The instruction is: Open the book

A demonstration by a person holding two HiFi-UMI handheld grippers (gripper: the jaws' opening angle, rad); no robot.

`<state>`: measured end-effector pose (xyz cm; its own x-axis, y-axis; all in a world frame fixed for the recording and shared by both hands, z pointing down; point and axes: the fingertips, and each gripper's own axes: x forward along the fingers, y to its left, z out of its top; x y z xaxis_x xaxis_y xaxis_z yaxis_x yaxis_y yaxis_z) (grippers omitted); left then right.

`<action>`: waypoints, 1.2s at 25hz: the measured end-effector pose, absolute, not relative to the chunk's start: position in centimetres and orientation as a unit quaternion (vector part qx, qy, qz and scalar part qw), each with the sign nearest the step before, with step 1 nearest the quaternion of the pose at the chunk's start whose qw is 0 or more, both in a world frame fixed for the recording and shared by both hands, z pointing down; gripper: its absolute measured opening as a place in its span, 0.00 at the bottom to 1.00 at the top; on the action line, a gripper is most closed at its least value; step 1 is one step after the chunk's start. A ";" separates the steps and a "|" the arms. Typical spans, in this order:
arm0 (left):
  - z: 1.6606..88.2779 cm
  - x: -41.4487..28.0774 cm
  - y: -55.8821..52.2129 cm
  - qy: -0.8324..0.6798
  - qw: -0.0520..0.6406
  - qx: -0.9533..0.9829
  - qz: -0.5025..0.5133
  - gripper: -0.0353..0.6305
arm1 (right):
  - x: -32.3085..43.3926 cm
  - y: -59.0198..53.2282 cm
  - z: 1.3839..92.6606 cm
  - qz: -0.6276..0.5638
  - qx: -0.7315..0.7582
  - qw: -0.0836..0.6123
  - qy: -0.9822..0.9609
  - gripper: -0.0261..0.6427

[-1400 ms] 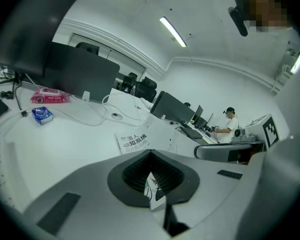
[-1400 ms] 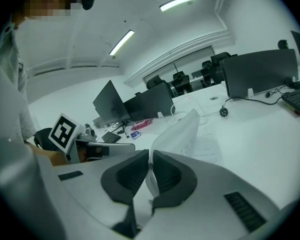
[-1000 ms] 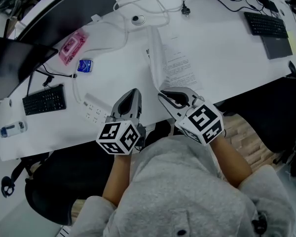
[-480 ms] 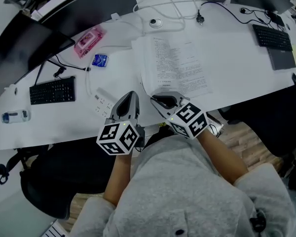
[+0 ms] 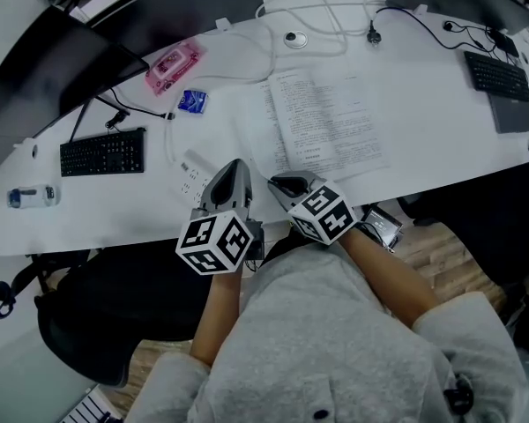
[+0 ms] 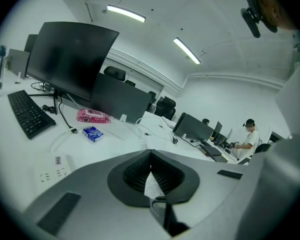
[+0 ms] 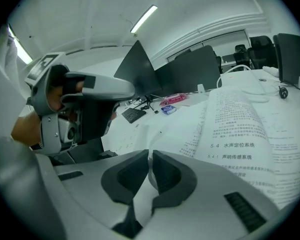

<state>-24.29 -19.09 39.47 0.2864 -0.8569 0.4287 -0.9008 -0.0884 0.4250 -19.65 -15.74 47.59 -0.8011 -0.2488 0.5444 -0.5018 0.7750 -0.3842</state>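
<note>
The book [image 5: 328, 130] lies open on the white desk [image 5: 115, 210], with printed pages facing up; in the right gripper view the book [image 7: 240, 129] fills the right half. My right gripper [image 5: 285, 184] is at the book's near left corner, close to the desk's front edge. Its jaws are almost together and closing on the thin edge of a page [image 7: 142, 134] that runs between the pads of the right gripper [image 7: 150, 154]. My left gripper [image 5: 235, 173] hovers just left of it over the desk edge, shut with nothing held; its tips meet in the left gripper [image 6: 151, 152] view.
A power strip [image 5: 192, 173] lies just beyond the left gripper. A black keyboard [image 5: 103, 152] and a small bottle [image 5: 28, 196] are further left. Pink [image 5: 172, 64] and blue [image 5: 192, 101] packets, white cables [image 5: 317, 23] and monitors [image 5: 181, 3] stand at the back. Another keyboard [image 5: 501, 76] is at the far right.
The page that stood upright in my right gripper has swung over to the left and come down flat. The right gripper sank toward the desk's front edge; the left gripper shifted slightly.
</note>
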 end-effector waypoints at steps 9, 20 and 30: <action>39.5 -24.3 -18.3 -0.596 0.315 0.738 0.037 0.07 | -21.4 -13.2 51.7 0.282 0.189 0.301 -0.891 0.13; 39.1 -24.0 -18.6 -0.598 0.295 0.744 0.050 0.07 | -20.9 -12.1 48.8 0.298 0.171 0.257 -0.903 0.17; 38.0 -22.4 -18.5 -0.590 0.259 0.761 0.076 0.07 | -16.3 -15.4 42.7 0.237 0.224 0.198 -0.924 0.13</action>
<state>-22.42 -18.49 38.04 0.2925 -0.8587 0.4209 -0.9371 -0.1696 0.3052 -16.35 -15.39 42.65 -0.8213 -0.3199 0.4723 -0.5077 0.7875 -0.3495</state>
